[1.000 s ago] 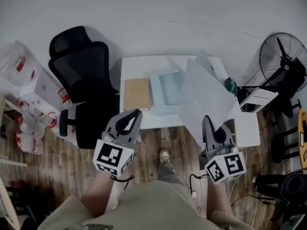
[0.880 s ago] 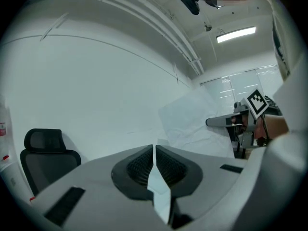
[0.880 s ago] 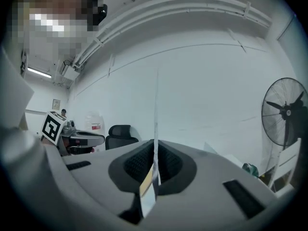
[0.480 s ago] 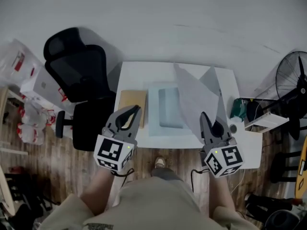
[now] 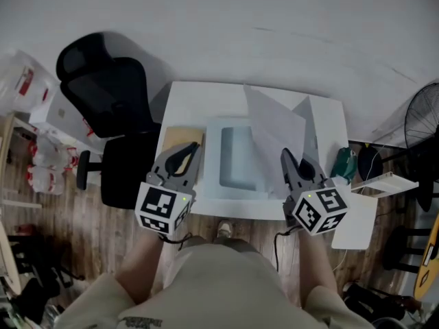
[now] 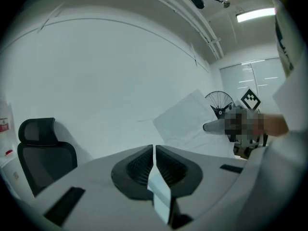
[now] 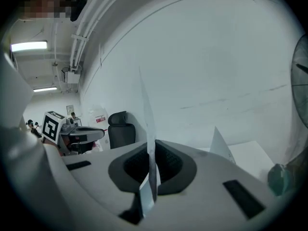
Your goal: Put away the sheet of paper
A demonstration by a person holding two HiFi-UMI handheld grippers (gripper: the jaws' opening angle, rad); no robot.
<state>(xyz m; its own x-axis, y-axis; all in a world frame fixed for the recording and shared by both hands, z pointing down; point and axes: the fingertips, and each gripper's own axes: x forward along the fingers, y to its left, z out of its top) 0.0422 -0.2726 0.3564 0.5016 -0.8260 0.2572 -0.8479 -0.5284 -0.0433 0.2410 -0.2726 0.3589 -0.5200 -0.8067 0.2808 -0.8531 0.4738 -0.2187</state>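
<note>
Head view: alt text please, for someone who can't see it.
The right gripper is shut on a sheet of paper standing up over a white table, beside a light blue tray. The left gripper, shut and empty, hovers at the table's near left, by a black office chair.

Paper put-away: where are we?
Done: the white sheet of paper is picked up, clamped in the shut right gripper. In hand: it stands on edge over the white table, by the pale blue tray. Left: setting it down and releasing. The left gripper is shut, empty.
</note>
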